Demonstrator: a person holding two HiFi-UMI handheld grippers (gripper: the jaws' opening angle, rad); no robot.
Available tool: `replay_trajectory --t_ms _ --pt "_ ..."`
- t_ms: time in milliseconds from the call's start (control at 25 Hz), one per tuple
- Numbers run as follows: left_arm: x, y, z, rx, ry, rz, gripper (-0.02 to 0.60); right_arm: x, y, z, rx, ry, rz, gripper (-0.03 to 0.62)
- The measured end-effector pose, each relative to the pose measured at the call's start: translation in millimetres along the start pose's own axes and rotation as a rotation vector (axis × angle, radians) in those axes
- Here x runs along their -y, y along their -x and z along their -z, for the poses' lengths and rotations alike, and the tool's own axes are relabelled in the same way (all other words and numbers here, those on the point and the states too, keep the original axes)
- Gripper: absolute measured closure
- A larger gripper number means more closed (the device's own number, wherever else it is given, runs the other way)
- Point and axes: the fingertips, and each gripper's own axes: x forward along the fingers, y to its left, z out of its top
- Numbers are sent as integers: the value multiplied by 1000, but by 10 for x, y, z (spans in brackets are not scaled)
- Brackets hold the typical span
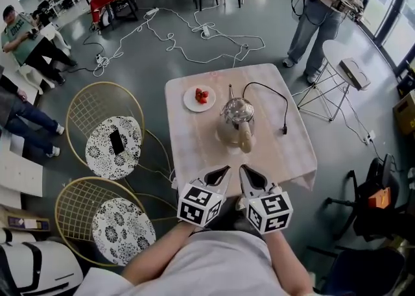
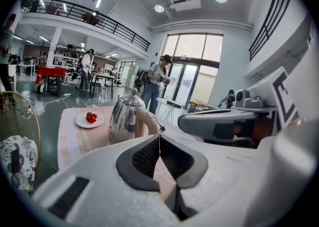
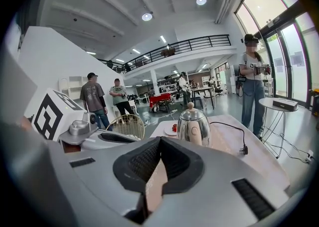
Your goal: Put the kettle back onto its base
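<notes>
The steel kettle (image 1: 237,121) with its cream handle toward me stands upright in the middle of the pale table (image 1: 191,152), on its base (image 1: 228,141). A black cord (image 1: 271,92) runs from it to a loose plug (image 1: 284,130). My left gripper (image 1: 224,171) and right gripper (image 1: 244,169) hover side by side over the table's near edge, well short of the kettle. Both are shut with nothing between the jaws. From the left gripper (image 2: 159,136) the kettle (image 2: 127,116) lies ahead to the left. From the right gripper (image 3: 159,139) the kettle (image 3: 193,125) lies ahead to the right.
A white plate of strawberries (image 1: 199,98) sits on the table behind and left of the kettle. Two wire chairs (image 1: 107,126) with patterned cushions stand to the left, and a small round side table (image 1: 343,61) to the right. A person (image 1: 321,9) stands beyond the table, and cables lie on the floor.
</notes>
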Motion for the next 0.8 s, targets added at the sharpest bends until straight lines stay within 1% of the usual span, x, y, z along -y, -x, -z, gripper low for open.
replay_trajectory --t_ms 280,480,800 --pt "57 193 33 14 -25 27 575 -218 50 39 5 16 6 589" --pt "64 286 42 20 -53 15 576 -298 58 63 9 18 19 589" --pt "72 351 20 37 -54 14 576 -370 84 69 18 24 24 589"
